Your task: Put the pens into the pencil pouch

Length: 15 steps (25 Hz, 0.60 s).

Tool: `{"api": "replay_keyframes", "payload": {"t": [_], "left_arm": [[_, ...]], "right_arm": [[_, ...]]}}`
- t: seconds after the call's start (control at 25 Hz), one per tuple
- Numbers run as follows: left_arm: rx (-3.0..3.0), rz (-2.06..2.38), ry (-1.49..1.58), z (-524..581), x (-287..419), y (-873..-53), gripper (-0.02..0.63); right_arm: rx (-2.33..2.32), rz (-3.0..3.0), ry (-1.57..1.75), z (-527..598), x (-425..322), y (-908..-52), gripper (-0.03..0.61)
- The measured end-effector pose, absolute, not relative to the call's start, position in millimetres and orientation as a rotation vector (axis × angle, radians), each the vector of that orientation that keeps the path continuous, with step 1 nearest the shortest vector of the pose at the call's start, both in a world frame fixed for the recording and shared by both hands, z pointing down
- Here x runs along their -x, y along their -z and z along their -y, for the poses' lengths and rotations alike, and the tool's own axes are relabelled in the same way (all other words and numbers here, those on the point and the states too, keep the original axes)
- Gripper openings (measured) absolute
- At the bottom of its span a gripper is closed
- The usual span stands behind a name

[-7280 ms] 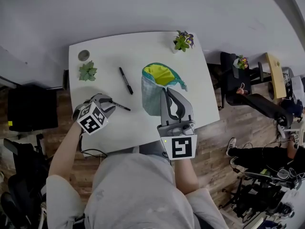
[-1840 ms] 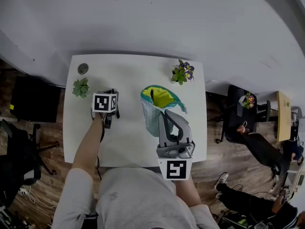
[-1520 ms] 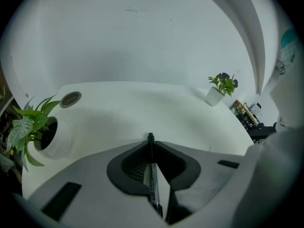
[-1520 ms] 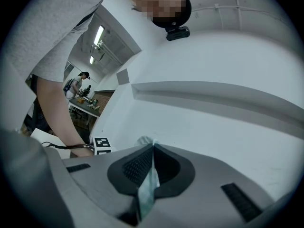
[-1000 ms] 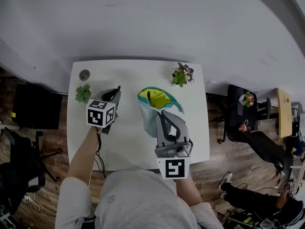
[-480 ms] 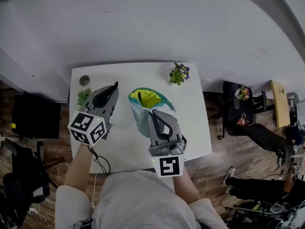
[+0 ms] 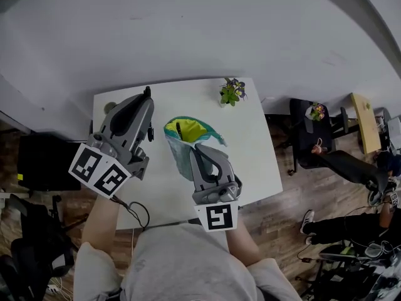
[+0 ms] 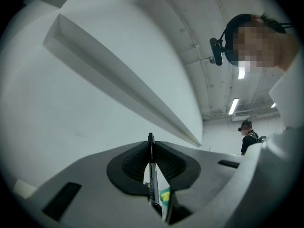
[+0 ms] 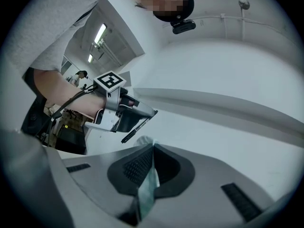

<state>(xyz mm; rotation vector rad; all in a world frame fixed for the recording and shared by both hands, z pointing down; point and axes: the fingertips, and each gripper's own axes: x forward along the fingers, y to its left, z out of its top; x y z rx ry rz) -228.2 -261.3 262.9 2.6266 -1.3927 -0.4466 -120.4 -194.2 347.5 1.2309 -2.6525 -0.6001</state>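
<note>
Pen (image 8: pixel 152 175) pinched in the left gripper (image 8: pixel 151 148), black, standing upright between the ribbed pads, its tip poking out past the jaw tips. We read the jaws as pressed on the barrel from both sides.

From the head view we note the left gripper (image 7: pixel 145 102) raised well above the table (image 7: pixel 250 149), over its far left corner, pointing away from the person toward the wall (image 7: pixel 200 36). The left forearm (image 7: pixel 103 221) reaches up from the near left. The marker cube (image 7: pixel 100 170) sits at the gripper's near end.

From the right gripper view the left gripper (image 9: pixel 142 115) hangs in the air just beyond the pouch, with the pen (image 9: pixel 135 129) slanting down below its jaws.

The right gripper (image 9: pixel 153 148) is clamped shut on the teal edge of the pencil pouch (image 9: pixel 146 194); fabric runs up between the pads. It lies about level, pointing at the far edge, with its cube (image 7: pixel 217 217) close to the person's torso.

The pencil pouch (image 7: pixel 191 130) stands near the middle of the table, mouth open and yellow lining showing. A second pen (image 7: pixel 178 130) is already inside, against the left of the opening.

A potted plant (image 7: pixel 230 93) stands at the far right corner, apart from both grippers
</note>
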Motion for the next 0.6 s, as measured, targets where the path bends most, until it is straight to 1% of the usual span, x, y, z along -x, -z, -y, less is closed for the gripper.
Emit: {"api": "replay_keyframes", "payload": {"t": [0.28, 0.6], "left_arm": [[-2.757, 1.223, 0.639, 243.9, 199.9, -220.9, 0.061], [-2.756, 1.07, 0.772, 231.1, 181.7, -203.7, 0.061]], "right_arm": [[-1.249, 2.619, 0.634, 179.8, 124.1, -346.5, 0.028], [-1.244, 2.578, 0.701, 165.7, 124.7, -344.6, 0.026]]}}
